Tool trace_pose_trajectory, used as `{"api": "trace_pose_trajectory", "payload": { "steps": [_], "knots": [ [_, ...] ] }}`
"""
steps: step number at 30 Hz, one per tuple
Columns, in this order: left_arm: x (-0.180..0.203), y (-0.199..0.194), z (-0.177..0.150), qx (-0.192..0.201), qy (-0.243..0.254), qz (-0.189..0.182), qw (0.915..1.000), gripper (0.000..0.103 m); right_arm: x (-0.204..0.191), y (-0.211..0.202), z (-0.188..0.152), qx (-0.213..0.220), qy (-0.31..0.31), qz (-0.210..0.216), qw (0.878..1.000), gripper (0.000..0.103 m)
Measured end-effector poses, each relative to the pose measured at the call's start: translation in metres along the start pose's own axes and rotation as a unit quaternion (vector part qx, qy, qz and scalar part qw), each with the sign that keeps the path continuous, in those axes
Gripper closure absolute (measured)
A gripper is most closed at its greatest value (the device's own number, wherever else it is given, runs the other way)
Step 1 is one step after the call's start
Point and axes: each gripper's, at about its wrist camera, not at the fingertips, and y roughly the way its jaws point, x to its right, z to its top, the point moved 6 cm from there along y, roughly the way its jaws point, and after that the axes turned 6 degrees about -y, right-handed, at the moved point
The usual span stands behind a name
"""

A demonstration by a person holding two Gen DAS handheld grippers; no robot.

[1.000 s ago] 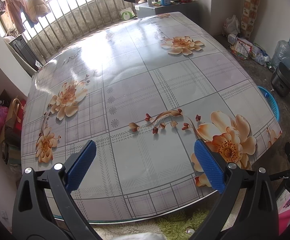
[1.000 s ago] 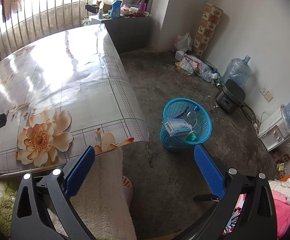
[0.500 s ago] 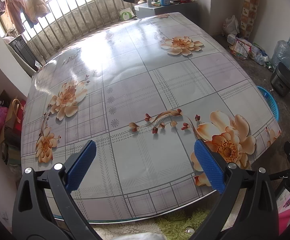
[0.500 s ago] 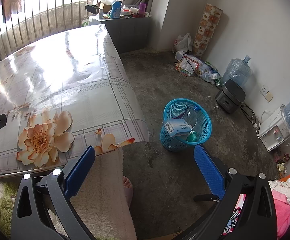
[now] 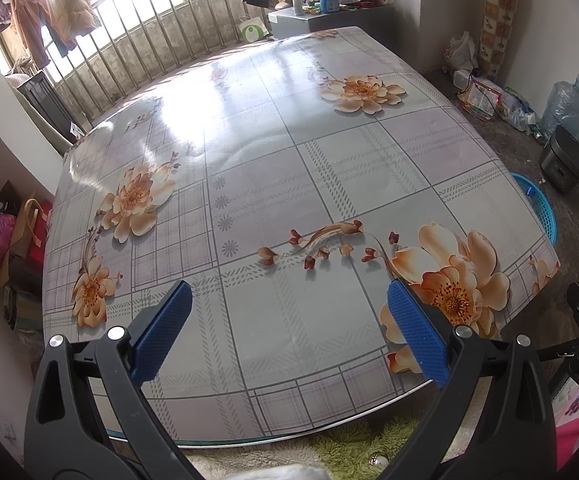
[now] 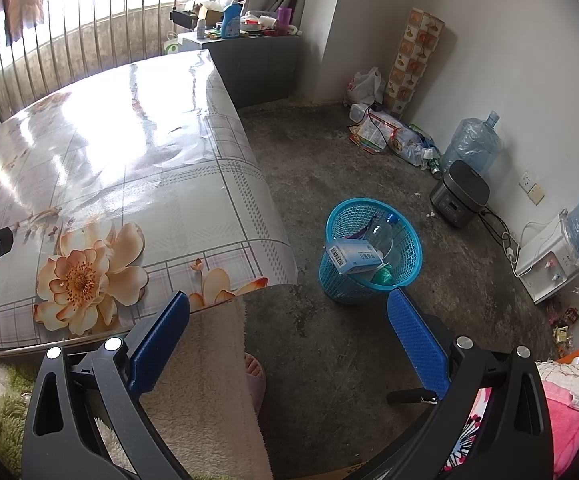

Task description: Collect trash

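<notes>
A blue mesh trash basket [image 6: 369, 252] stands on the concrete floor right of the table, holding a white box with a barcode [image 6: 351, 256], a clear plastic bottle [image 6: 385, 232] and a green scrap. Its rim [image 5: 537, 204] peeks past the table edge in the left wrist view. My right gripper [image 6: 289, 332] hovers open above the floor between the table corner and the basket, nothing between its blue pads. Over the near part of the floral tablecloth table [image 5: 289, 168], my left gripper [image 5: 289, 320] is open and empty. No loose trash shows on the tabletop.
A person's foot in a slipper [image 6: 255, 376] and a cream fleece garment [image 6: 209, 392] sit by the table corner. A black cooker [image 6: 459, 198], water jugs [image 6: 473, 144], a white dispenser [image 6: 545, 264] and a litter pile [image 6: 389, 136] line the right wall. A cluttered cabinet [image 6: 249, 40] stands behind the table.
Almost nothing differs. Both grippers hold their places and stay open; the foot by the table corner has shifted slightly.
</notes>
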Motion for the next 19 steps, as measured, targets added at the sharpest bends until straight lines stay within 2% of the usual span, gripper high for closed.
{"api": "trace_pose_trajectory", "payload": {
  "steps": [19],
  "knots": [
    [0.0021,-0.0056,0.0052,0.007,0.003,-0.005,1.0000,0.009,-0.0006,-0.0032,0.0030,0.002,0.000,0.000,1.000,0.007]
  ]
}}
